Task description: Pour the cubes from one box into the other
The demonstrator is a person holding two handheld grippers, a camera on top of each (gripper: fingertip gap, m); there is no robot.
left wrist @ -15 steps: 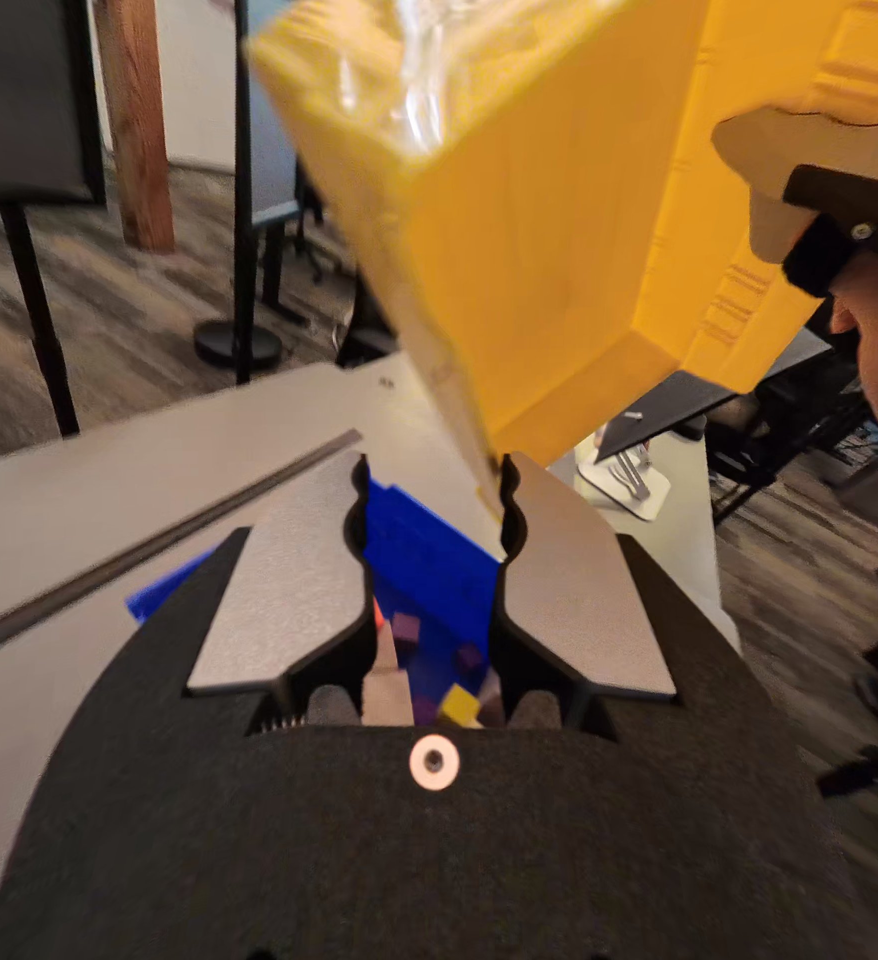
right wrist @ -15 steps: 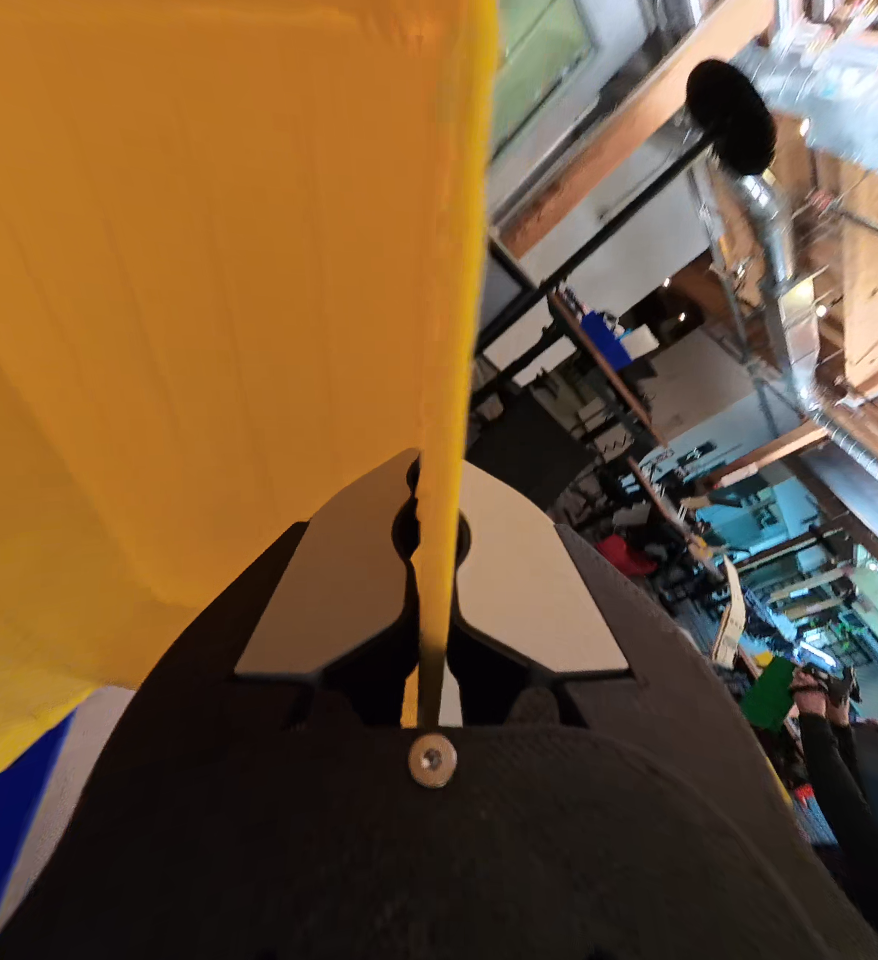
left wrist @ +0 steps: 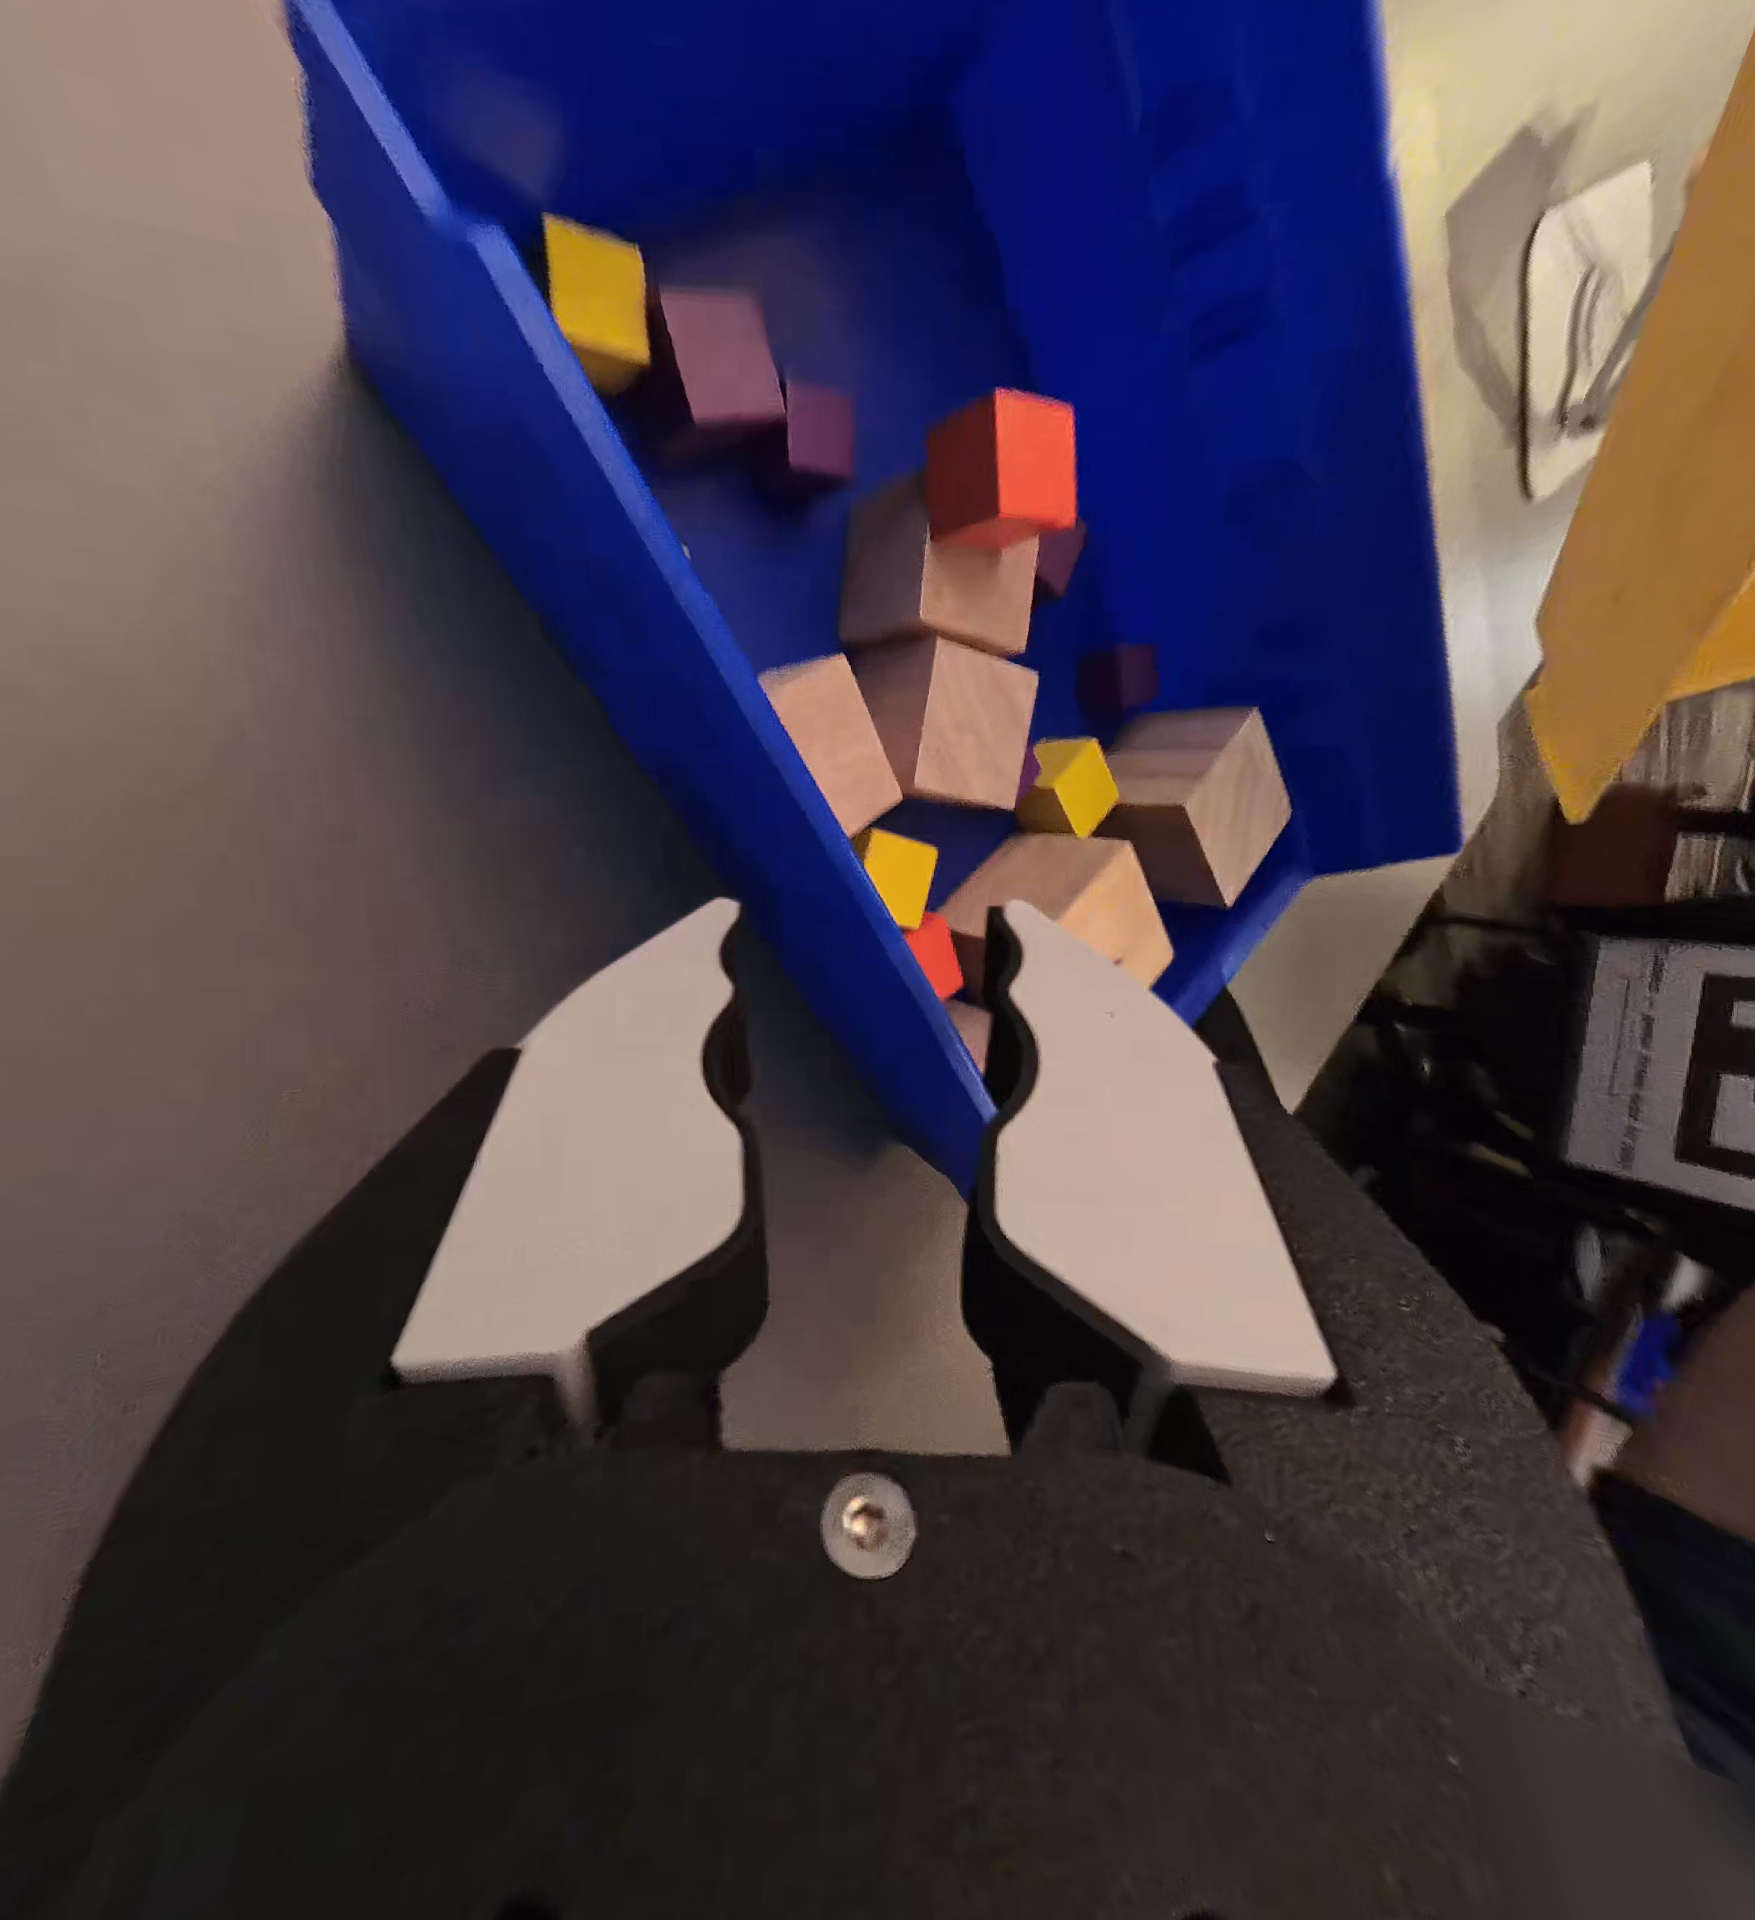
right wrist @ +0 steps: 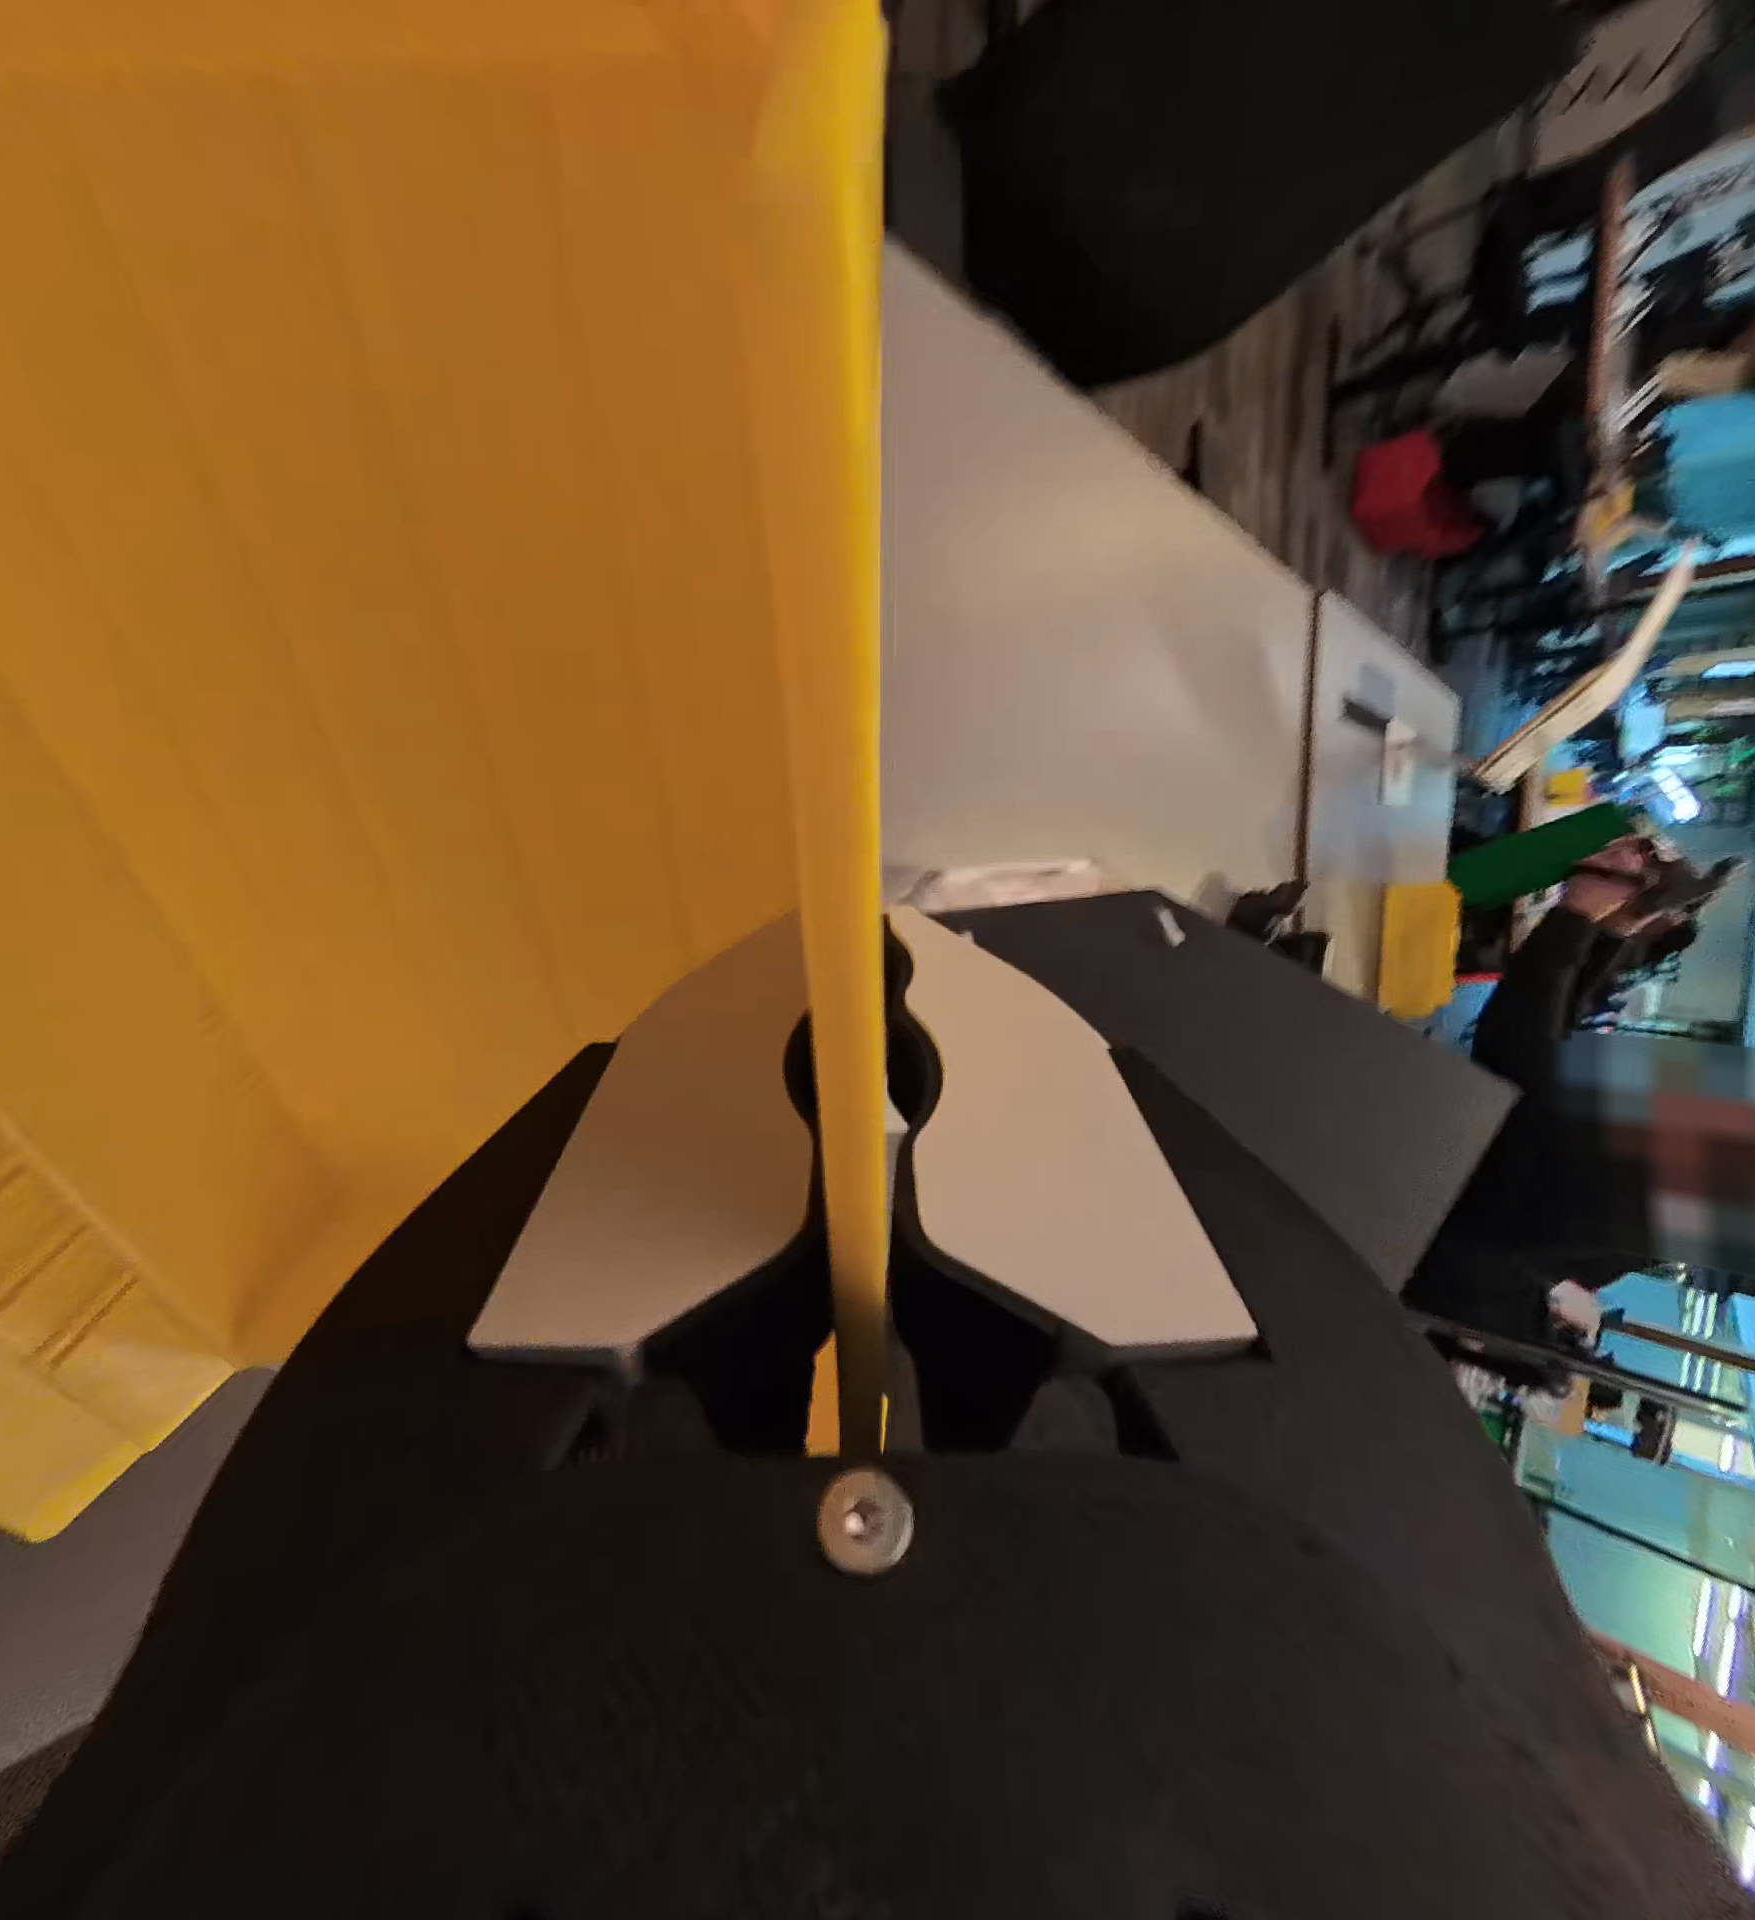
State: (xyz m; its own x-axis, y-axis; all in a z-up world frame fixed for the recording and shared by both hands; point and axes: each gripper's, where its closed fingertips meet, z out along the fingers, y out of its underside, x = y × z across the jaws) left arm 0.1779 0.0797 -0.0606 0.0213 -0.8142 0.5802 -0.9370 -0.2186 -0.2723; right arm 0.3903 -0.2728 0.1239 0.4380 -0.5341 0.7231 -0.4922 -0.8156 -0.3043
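Note:
A blue box point(left wrist: 561, 540) rests on the table and holds several cubes point(left wrist: 956, 707): plain wood, yellow, purple and orange. My left gripper point(left wrist: 868, 920) is open, with the box's near wall running slantwise between its fingers and touching the right finger point(left wrist: 1112, 1174). The yellow box point(right wrist: 333, 623) hangs tilted in the air. My right gripper point(right wrist: 852, 935) is shut on its thin side wall. A corner of the yellow box shows at the right edge of the left wrist view point(left wrist: 1704, 499), clear of the blue box. The yellow box's inside is hidden.
The grey table point(left wrist: 125, 727) spreads to the left of the blue box. A black-and-white marker block point(left wrist: 1704, 1081) and a person's arm point(left wrist: 1735, 1455) are at the right. A black flat panel point(right wrist: 1268, 1039) lies beyond the right gripper. A person point(right wrist: 1579, 935) stands far off.
The left view has dropped down close onto the blue box and its cubes. The yellow box has moved from overhead to the right edge. The right gripper still grips it, turned lower.

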